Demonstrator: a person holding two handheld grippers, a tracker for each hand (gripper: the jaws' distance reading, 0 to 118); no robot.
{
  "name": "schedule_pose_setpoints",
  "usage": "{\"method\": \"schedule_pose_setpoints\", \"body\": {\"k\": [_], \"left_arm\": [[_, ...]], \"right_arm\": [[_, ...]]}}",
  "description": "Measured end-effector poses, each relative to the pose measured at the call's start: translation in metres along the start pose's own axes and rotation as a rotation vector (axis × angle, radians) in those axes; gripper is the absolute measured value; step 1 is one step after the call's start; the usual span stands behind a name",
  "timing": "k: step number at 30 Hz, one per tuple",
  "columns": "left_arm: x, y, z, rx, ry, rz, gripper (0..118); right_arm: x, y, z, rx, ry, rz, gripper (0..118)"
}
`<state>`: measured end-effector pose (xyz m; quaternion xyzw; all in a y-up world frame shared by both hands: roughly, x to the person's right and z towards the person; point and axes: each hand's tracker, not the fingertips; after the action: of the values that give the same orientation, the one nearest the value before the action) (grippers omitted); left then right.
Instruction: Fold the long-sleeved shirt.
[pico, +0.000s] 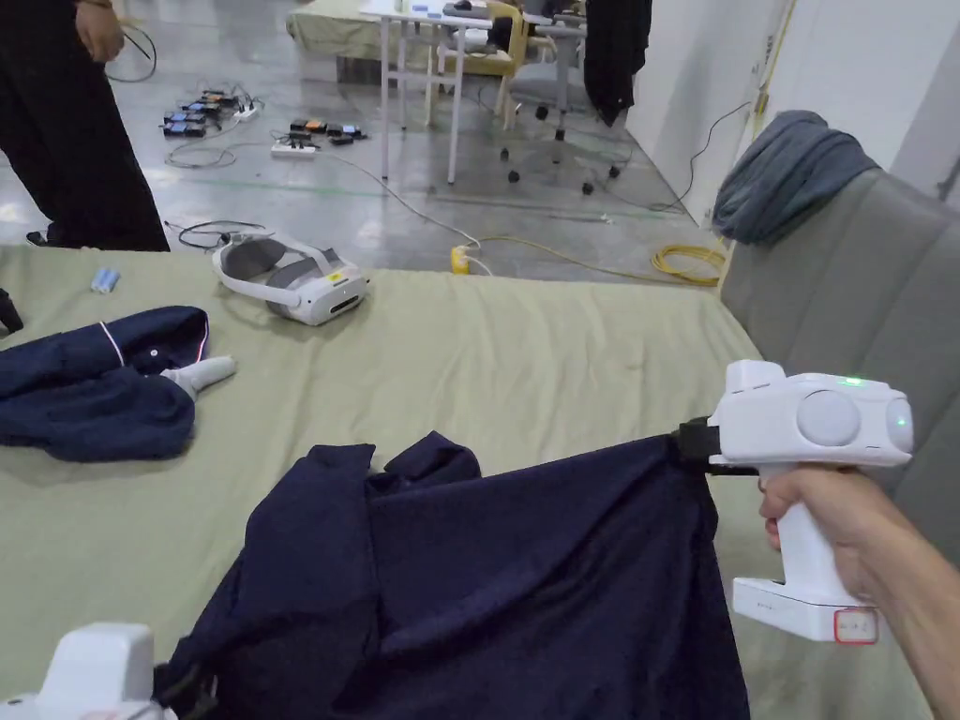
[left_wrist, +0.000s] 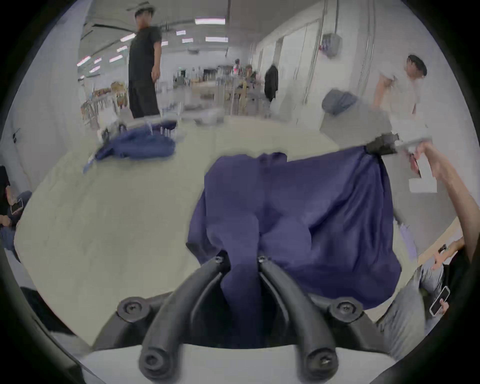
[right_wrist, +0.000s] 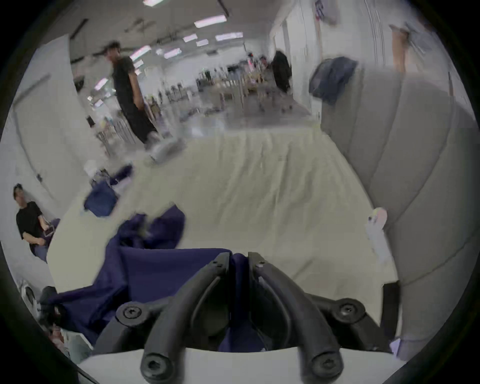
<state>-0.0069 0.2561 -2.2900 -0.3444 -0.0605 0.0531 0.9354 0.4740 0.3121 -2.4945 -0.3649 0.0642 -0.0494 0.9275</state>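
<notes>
The navy shirt (pico: 525, 581) hangs stretched between my two grippers above the pale green bedsheet (pico: 525, 347), its far end slumped in soft folds on the sheet. My right gripper (pico: 692, 441) pinches one bunched corner; my left gripper (left_wrist: 240, 259) clamps a gathered fold. The cloth looks thin and smooth. Another navy garment (pico: 94, 394) lies crumpled well apart.

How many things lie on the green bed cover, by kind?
Navy garments: 2, the shirt held by both claws and a bundle
White headset: 1
Grey controller: 1
Small blue item: 1
Total: 5
</notes>
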Motion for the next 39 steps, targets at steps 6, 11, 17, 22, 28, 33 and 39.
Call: {"method": "schedule_pose_setpoints", "body": {"k": [6,11,17,22,28,33,39], "left_arm": [[-0.006,0.180,0.043,0.347,0.083,-0.078,16],[-0.001,0.342,0.069,0.533,0.155,-0.136,16],[0.018,0.478,0.080,0.626,0.250,-0.168,16],[0.033,0.516,0.092,0.661,0.254,-0.124,16],[0.040,0.478,0.075,0.657,0.239,-0.150,16],[0.015,0.414,-0.005,0.498,0.221,-0.135,16],[-0.011,0.294,-0.115,0.245,0.192,-0.088,16]], "right_arm": [[-0.024,0.117,0.122,0.344,-0.061,0.061,11],[-0.044,0.238,0.189,0.549,-0.137,0.082,11],[-0.069,0.341,0.234,0.716,-0.239,0.044,11],[-0.081,0.358,0.259,0.806,-0.239,0.015,11],[-0.067,0.327,0.228,0.760,-0.243,-0.003,11],[-0.037,0.256,0.139,0.590,-0.204,-0.062,11],[-0.018,0.132,0.016,0.331,-0.211,-0.105,11]]}}
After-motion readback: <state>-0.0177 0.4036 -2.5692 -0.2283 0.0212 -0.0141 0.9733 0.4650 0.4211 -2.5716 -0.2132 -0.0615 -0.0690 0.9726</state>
